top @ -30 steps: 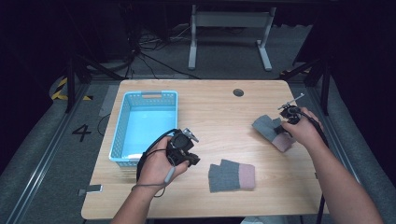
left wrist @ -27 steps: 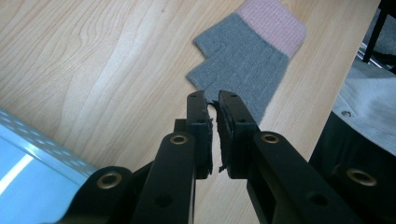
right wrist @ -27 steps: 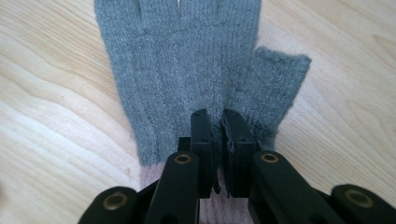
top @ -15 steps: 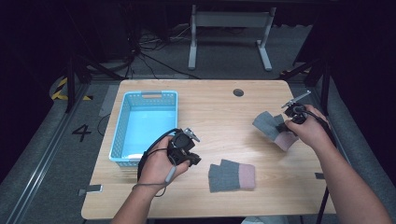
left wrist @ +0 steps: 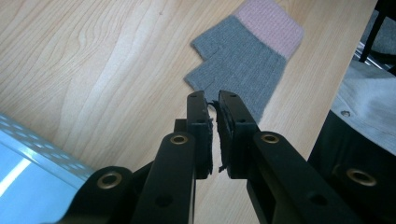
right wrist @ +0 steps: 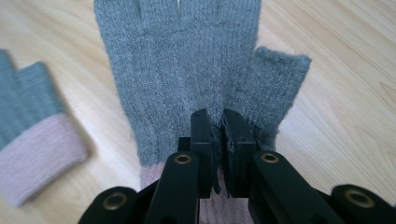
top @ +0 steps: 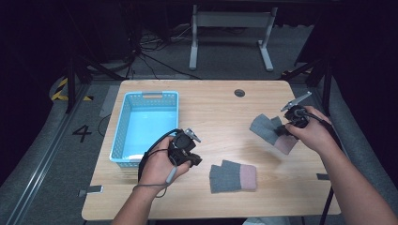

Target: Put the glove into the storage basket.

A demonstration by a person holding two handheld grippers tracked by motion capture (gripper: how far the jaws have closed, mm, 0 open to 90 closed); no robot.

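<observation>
Gloves, two in number, grey with pink cuffs, lay on the table [top: 216, 108]. One glove [top: 265, 129] sat at the right side of the table, under the right gripper [top: 281, 131]. In the right gripper view, that glove [right wrist: 187, 60] lay flat with its fingers pointing away from the camera, and the right gripper [right wrist: 218, 122] had its jaws brought narrow over the fabric near the cuff; knit appeared pinched between the pads. The second glove [right wrist: 28, 135] lay just beside it at the left edge of that view.

In the high view, the second glove [top: 233, 176] lay near the front edge of the table, to the right of the left gripper [top: 197, 159]. In the left gripper view, the left gripper [left wrist: 212, 100] had its jaws nearly closed, with a thin gap and nothing between them, and the tips were poised at the finger edge of that glove [left wrist: 245, 65]; contact could not be determined.

A basket [top: 123, 131], blue, stood at the left of the table, just beside the left hand [top: 162, 166]. The right hand [top: 312, 133] gripped its tool at the right edge of the table
</observation>
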